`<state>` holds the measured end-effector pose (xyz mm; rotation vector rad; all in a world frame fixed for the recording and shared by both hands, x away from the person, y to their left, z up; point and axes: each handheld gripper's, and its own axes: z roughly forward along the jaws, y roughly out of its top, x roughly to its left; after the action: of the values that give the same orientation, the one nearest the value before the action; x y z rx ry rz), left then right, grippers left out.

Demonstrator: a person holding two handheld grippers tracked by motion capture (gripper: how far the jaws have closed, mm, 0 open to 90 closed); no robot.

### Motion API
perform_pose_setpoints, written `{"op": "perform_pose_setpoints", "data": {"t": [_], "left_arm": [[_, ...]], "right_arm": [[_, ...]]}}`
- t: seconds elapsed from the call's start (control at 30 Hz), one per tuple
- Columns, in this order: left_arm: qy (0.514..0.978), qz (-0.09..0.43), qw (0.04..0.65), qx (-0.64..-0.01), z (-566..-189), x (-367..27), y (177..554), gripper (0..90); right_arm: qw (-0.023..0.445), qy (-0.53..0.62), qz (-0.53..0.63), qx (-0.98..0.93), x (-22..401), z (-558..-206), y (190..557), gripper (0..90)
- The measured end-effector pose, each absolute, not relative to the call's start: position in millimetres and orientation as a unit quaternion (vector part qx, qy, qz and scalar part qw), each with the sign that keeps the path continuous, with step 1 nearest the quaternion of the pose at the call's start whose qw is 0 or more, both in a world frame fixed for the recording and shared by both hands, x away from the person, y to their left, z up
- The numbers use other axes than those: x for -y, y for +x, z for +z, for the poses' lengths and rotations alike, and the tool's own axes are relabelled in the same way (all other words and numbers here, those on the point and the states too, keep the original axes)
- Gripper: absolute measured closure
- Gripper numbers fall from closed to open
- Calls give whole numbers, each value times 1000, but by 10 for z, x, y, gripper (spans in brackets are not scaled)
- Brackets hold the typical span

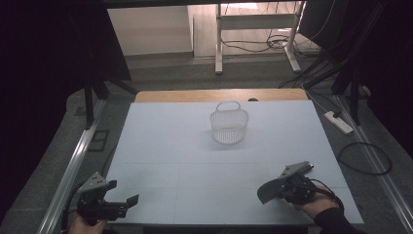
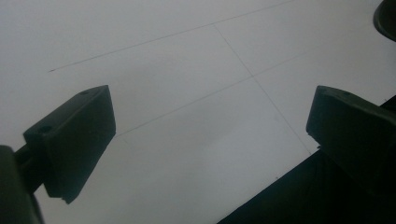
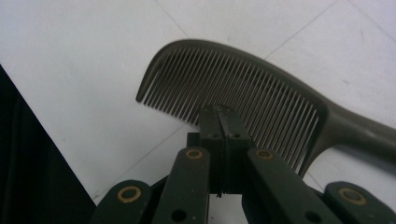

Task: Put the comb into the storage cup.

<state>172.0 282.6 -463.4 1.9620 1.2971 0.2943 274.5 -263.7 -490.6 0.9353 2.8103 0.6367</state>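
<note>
The right gripper (image 3: 223, 112) has its jaws pressed together on the teeth of a dark comb (image 3: 243, 93). It holds the comb by the teeth, near the middle, so the long handle sticks out free to one side. In the high view this gripper (image 1: 280, 187) is at the near right of the table (image 1: 170, 146), low over the pale blue surface, and the comb (image 1: 268, 191) points to the left from it. I think the grip on the thin teeth is a light one, so the comb may tilt or slip if the hand turns fast.

The left gripper (image 1: 122, 202) waits at the near left corner with its jaws wide apart and nothing between them; in the left gripper view there is bare table between the two black pads (image 2: 77, 140).

A small white basket (image 1: 229, 124) with a handle stands upright at the far middle of the table, well apart from both grippers. It looks like the place where the comb should go.
</note>
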Motion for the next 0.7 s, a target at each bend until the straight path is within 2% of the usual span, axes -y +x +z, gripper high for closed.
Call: {"op": "perform_pose_setpoints", "data": {"t": [0.7], "left_arm": [[769,113,373,-506,-4635,-2825,1732,23]], "right_arm": [[61,300,202,-930,2583,-4986,2829,897]]}}
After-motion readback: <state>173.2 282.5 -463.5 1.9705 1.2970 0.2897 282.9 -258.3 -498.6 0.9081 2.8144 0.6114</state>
